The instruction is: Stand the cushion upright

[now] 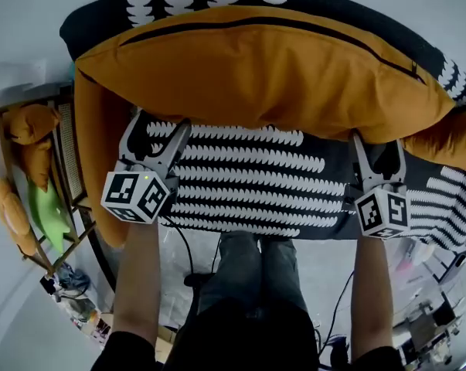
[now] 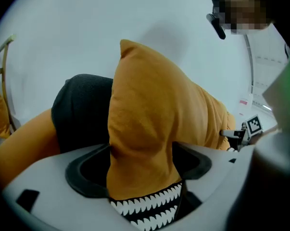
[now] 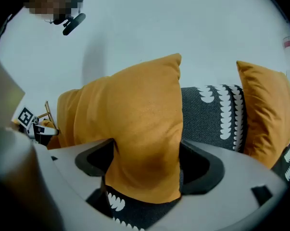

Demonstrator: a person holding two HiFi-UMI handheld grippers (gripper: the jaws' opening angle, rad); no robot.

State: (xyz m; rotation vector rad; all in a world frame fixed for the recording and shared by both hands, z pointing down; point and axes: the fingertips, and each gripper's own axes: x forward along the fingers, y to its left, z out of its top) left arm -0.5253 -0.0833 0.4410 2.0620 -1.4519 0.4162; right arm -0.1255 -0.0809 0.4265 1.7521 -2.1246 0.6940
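Forearms [image 1: 136, 284] come in from the bottom of the head view on either side of the person's legs [image 1: 260, 277], each carrying one tool out over a black seat cover [image 1: 256, 184] with rows of white scallops. The left gripper [image 1: 161, 130] has its jaws spread wide, their tips tucked under the near lower edge of the big orange cushion [image 1: 256, 68]. In the left gripper view that edge fills the whole gap, with fabric lying against both pads and a strip of scalloped cover showing just below it. The right gripper [image 1: 379, 144] grips the same edge further along. Its jaws are also well apart, and in its own view the orange fabric is pinched and dimpled between the pads. The cushion sits on the seat and stands on its long lower edge, a top corner pointing up in each gripper view. It stretches across almost the full width of the seat between the two tools. Just behind it is the dark backrest [image 3: 217, 114], printed with the same white scallops. A second orange cushion [image 3: 267, 109] stands against the backrest off to the right, and a third orange cushion [image 1: 97, 153] hangs over the seat's left end. Further left is a wooden rack [image 1: 66, 168] holding orange and green items. A plain white wall [image 3: 183, 18] lies beyond everything.
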